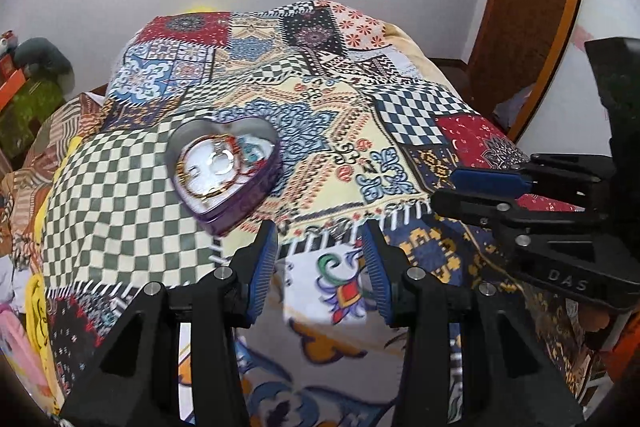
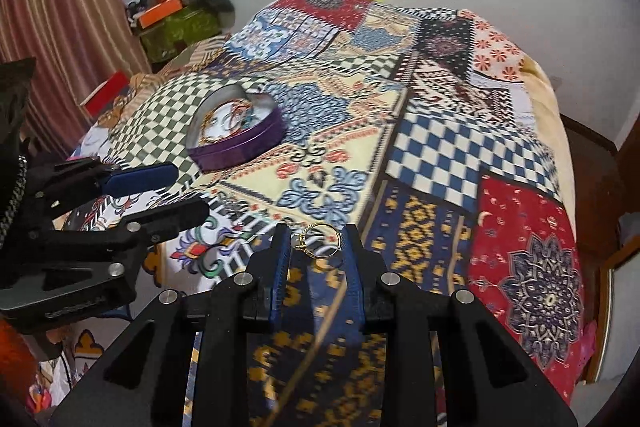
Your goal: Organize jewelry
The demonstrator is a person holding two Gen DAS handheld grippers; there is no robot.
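From the left wrist view, the left gripper [image 1: 320, 239] points down at a slant over a bed covered with a patchwork blanket [image 1: 400, 115]. Its jaws stand apart with nothing between them; only the blanket shows in the gap. Ahead and to the left sits a purple heart-shaped tin [image 1: 226, 171], lid off, resting flat on the green checked patch. Inside it lie bangles [image 1: 208, 167] and other small pieces against a shiny bottom, too blurred to name one by one. At the right edge the right gripper [image 1: 472, 187] comes in from the side, seen edge on, so its grip cannot be judged from here.

From the right wrist view, the right gripper [image 2: 316, 239] also tilts downward over the blanket [image 2: 460, 147]. Its jaws are closed on a gold ring [image 2: 318, 239], which sits between the blue pads at their tips, its small setting toward the left pad. The tin [image 2: 240, 135] lies farther off, ahead and to the left, well apart from the ring, with bangles [image 2: 224, 123] in it. The left gripper [image 2: 168, 195] reaches in from the left, near the tin's front.
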